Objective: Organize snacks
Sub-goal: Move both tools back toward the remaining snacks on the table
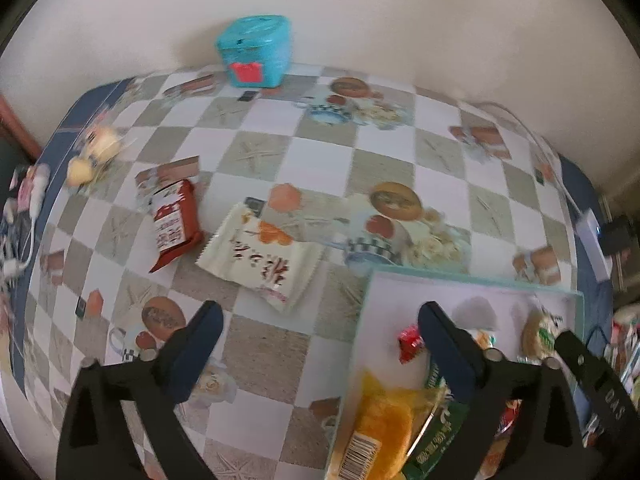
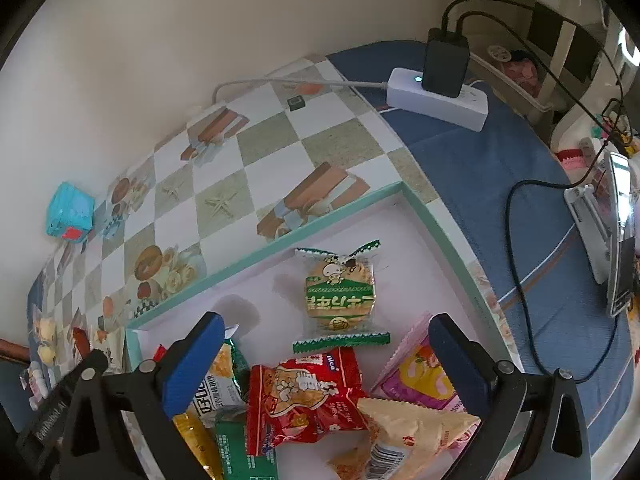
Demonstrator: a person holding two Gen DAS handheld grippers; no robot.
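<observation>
A shallow box with a teal rim (image 2: 280,240) holds several snack packets: a green rice cracker (image 2: 340,294), a red packet (image 2: 304,392), a pink packet (image 2: 412,380) and a cream packet (image 2: 416,428). My right gripper (image 2: 324,356) is open and empty above them. My left gripper (image 1: 320,344) is open and empty above the box's left rim (image 1: 360,320). On the tablecloth ahead of it lie a white packet (image 1: 264,252), a red packet (image 1: 174,224) and small yellow snacks (image 1: 96,152).
A turquoise tin (image 1: 256,50) stands by the wall. A white power strip (image 2: 436,98) with a black charger (image 2: 446,62) and cables lies on the blue cloth at the right. A phone on a stand (image 2: 612,232) is at the far right.
</observation>
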